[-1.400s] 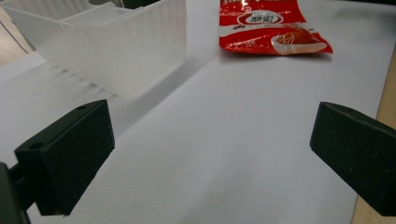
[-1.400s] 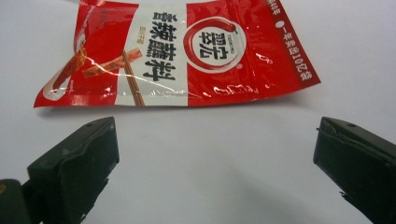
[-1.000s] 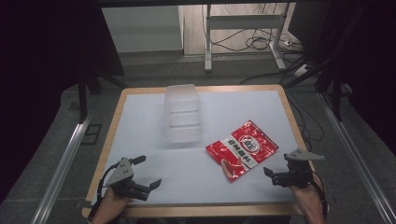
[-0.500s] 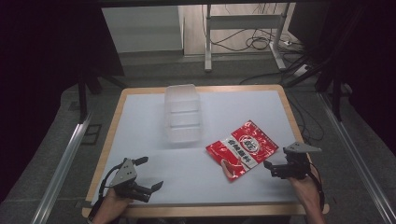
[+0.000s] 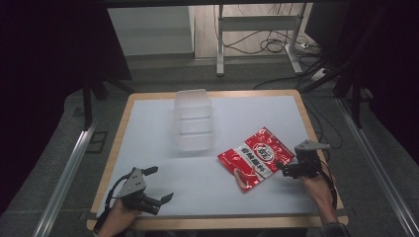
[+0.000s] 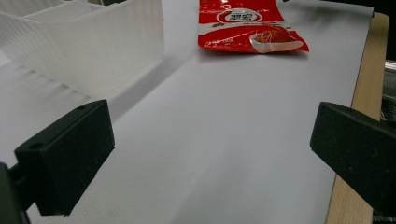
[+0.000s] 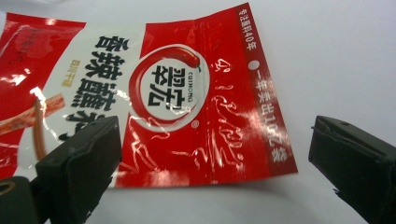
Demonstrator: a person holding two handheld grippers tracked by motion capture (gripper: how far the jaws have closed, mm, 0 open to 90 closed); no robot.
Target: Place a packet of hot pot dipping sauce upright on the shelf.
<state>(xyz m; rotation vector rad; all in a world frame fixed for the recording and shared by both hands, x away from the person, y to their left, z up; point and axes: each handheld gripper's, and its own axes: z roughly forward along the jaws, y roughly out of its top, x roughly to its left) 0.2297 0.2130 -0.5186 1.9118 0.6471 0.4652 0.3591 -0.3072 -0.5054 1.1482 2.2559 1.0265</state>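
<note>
- The red snack packet (image 7: 187, 98) carries a round logo reading "CUIHONG" around large Chinese characters, with more white and black Chinese print beside it.
- It lies flat on the white worktop (image 5: 247, 118), right of the clear plastic container (image 5: 193, 120).
- My right tool (image 5: 289, 168) has its jaws spread wide, right at the packet's near edge, gripping nothing.
- My left tool (image 5: 160, 185) hovers wide apart and empty at the near left corner.
- The worktop has a pale wooden rim; grey floor, cables and metal legs lie beyond.
</note>
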